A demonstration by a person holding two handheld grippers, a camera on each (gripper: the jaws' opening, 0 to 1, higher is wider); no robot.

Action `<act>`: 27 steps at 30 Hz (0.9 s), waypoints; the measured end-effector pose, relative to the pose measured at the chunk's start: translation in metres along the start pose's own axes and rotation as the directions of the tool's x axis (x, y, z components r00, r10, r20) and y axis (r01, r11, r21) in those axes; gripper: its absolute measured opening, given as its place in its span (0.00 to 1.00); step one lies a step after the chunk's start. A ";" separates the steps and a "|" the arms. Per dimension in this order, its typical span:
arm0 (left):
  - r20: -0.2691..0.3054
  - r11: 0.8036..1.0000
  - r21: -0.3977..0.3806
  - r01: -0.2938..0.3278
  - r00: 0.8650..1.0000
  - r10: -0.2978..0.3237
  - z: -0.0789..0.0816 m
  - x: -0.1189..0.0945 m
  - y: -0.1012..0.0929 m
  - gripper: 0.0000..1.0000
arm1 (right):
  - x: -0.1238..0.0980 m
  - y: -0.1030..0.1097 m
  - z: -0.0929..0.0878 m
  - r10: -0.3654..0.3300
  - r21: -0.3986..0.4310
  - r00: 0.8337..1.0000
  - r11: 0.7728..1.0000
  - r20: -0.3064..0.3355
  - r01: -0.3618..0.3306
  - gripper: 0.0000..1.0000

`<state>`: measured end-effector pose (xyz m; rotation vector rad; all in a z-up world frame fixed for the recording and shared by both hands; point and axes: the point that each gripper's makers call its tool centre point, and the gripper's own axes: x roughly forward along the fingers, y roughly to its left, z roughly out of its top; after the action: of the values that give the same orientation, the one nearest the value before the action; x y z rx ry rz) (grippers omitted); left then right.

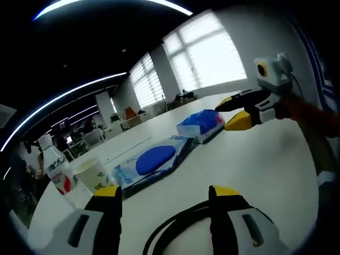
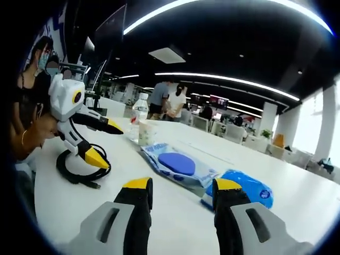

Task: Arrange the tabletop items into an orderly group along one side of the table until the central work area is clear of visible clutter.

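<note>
Left gripper [image 1: 166, 195]: your jaws are spread with nothing between them, hovering over the white table [image 1: 255, 159] on the near side of the flat wipes pack [image 1: 154, 161]. A black cable [image 1: 175, 223] loops on the table right between your jaws.

Right gripper [image 2: 182, 187]: also spread and empty, just short of the flat wipes pack [image 2: 178, 164].

Flat wipes pack: lying flat with its blue oval lid facing up, so that's your landmark.

Blue packet [image 1: 202, 123]: a puffier blue and white bag, just beside the wipes pack. In the right gripper view it [image 2: 249, 190] sits partly behind your right jaw.

Paper cup [image 1: 91, 172]: upright, next to the other end of the wipes pack.

Bottle [image 1: 56, 164]: white with a red label, standing right beside the cup, on its far side from the wipes pack.

Cable in the right gripper view [image 2: 79, 170]: coiled under your left gripper [image 2: 103, 141], apart from the wipes pack.
</note>
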<state>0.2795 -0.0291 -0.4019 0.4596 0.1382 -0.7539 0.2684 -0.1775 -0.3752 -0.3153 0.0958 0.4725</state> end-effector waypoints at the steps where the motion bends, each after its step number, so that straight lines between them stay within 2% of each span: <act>1: 0.010 1.000 -0.008 0.010 1.000 -0.010 0.002 -0.001 -0.001 0.65 | 0.001 0.002 0.001 0.005 -0.003 1.000 1.000 0.001 -0.005 0.43; 11: 0.001 1.000 -0.016 0.005 1.000 -0.005 -0.005 -0.016 0.004 0.65 | 0.008 0.029 0.006 0.054 -0.021 0.998 0.998 0.013 -0.054 0.43; 14: 0.004 1.000 -0.017 0.009 1.000 -0.009 -0.005 -0.018 0.005 0.65 | 0.011 0.031 0.005 0.044 -0.071 0.999 0.997 0.005 -0.043 0.41; 18: 0.003 0.999 -0.020 0.028 1.000 -0.028 -0.005 -0.023 0.004 0.65 | 0.012 0.036 0.007 0.068 -0.046 0.998 0.997 0.008 -0.068 0.41; 24: 0.016 0.998 -0.050 0.040 0.999 -0.039 -0.003 -0.035 0.008 0.65 | 0.011 0.048 0.011 0.092 -0.058 0.996 0.994 0.017 -0.091 0.41; 27: 0.004 0.999 -0.033 0.031 1.000 -0.031 -0.006 -0.038 0.009 0.65 | 0.014 0.051 0.012 0.098 -0.066 0.995 0.993 0.017 -0.097 0.41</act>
<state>0.2581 0.0029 -0.3936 0.4252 0.1550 -0.7818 0.2578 -0.1243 -0.3798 -0.3712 0.0765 0.5762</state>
